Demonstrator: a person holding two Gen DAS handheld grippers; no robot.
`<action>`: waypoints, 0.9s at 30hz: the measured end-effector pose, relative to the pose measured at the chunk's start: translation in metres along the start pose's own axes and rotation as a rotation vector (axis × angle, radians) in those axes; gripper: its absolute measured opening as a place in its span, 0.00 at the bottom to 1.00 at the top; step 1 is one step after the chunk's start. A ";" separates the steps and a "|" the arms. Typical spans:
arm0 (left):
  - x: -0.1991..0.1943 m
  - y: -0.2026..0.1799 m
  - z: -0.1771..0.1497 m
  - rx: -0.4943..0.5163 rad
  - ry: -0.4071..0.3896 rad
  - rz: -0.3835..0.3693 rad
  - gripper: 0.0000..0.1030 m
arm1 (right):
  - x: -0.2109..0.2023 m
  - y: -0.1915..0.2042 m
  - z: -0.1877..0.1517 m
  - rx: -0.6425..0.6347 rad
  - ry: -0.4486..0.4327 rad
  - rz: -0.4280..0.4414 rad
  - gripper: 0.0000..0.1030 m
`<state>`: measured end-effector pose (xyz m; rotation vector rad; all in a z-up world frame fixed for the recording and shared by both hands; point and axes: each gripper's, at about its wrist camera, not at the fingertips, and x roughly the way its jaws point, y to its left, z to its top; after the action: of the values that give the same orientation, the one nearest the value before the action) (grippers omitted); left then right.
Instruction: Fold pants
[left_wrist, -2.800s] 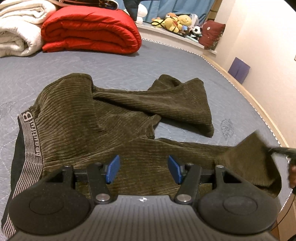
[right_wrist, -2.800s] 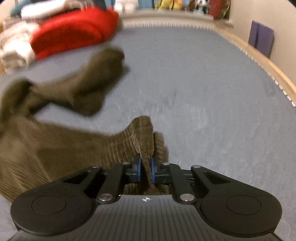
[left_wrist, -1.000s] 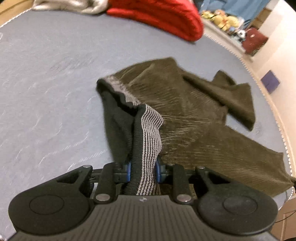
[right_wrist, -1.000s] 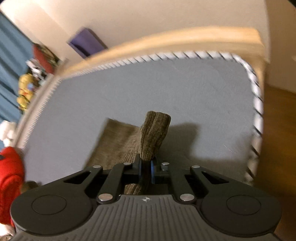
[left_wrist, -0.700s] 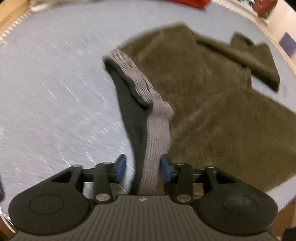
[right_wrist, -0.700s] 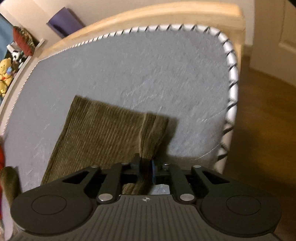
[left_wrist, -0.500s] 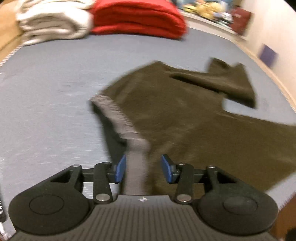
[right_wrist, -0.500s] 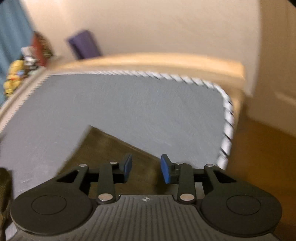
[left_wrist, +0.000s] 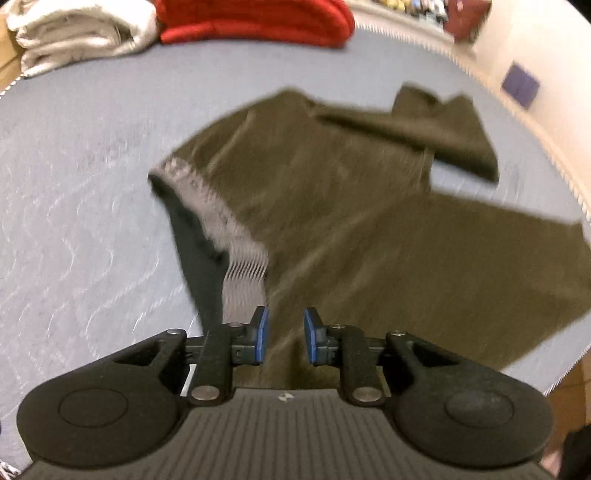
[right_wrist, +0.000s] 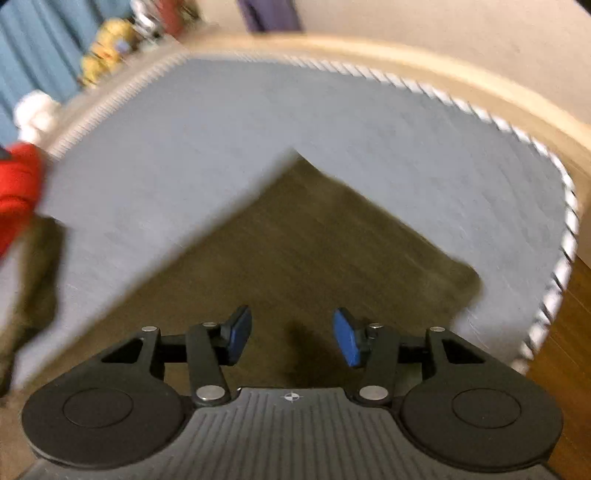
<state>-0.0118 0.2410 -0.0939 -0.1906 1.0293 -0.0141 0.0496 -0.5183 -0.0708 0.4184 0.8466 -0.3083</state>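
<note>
Olive corduroy pants (left_wrist: 332, 206) lie spread on the grey mattress (left_wrist: 74, 147). Their grey striped waistband (left_wrist: 221, 221) runs toward my left gripper (left_wrist: 284, 338), which is open and empty just above the waist end. One leg stretches right to its hem (left_wrist: 546, 258); the other leg (left_wrist: 443, 133) lies bent across at the back. In the right wrist view the flat leg end (right_wrist: 314, 251) lies under my right gripper (right_wrist: 291, 341), which is open and empty.
A red folded blanket (left_wrist: 255, 18) and a white one (left_wrist: 81, 33) lie at the far edge. The mattress corner and wooden bed frame (right_wrist: 480, 96) are close beyond the leg hem, with wooden floor (right_wrist: 569, 350) to the right.
Both grippers opened and let go: the left released the waistband, the right released the leg hem. Both pieces now lie flat on the mattress. Both views are moving.
</note>
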 end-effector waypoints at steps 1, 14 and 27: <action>-0.002 -0.006 0.007 -0.003 -0.021 -0.002 0.22 | -0.004 0.008 0.001 -0.001 -0.026 0.028 0.51; -0.021 -0.171 0.107 0.048 -0.275 -0.088 0.14 | 0.008 0.190 0.014 -0.066 -0.079 0.480 0.18; 0.068 -0.243 0.114 0.156 -0.272 -0.100 0.14 | 0.134 0.276 -0.032 -0.090 0.077 0.363 0.53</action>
<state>0.1396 0.0121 -0.0548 -0.0979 0.7431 -0.1549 0.2288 -0.2748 -0.1291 0.4928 0.8384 0.0815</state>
